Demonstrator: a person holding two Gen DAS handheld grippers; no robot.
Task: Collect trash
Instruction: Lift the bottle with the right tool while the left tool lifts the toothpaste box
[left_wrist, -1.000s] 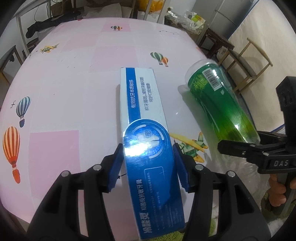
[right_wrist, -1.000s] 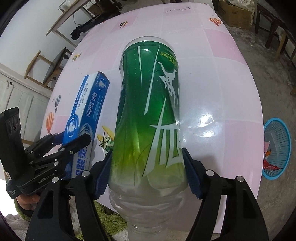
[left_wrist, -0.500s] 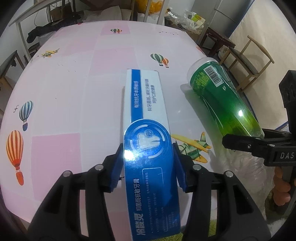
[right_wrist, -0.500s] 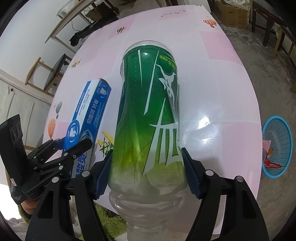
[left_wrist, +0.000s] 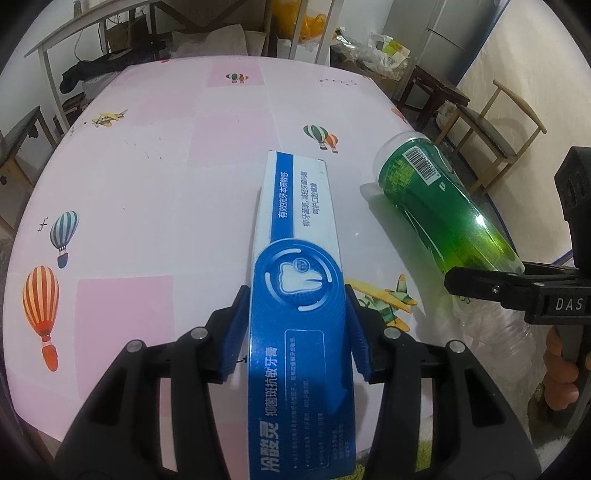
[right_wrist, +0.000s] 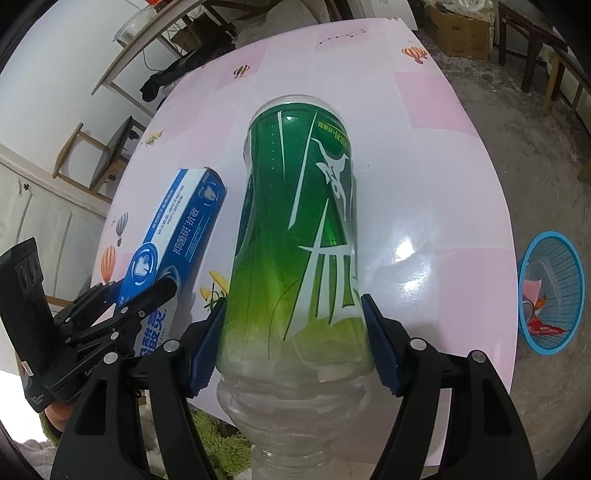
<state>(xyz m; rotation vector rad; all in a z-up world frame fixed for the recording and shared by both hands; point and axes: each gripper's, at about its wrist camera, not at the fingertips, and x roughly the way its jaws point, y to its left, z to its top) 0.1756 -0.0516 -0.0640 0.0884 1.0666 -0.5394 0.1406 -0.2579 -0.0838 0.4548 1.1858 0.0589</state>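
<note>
Gripping box w/ left gripper, bottle w/ right gripper; basket right view only.

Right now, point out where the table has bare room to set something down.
The far half of the table, beyond the toothpaste box and the green bottle, is bare. So is the stretch left of the box, by the balloon prints. The near right edge is crowded: box, bottle, left gripper and right gripper sit close together.
</note>
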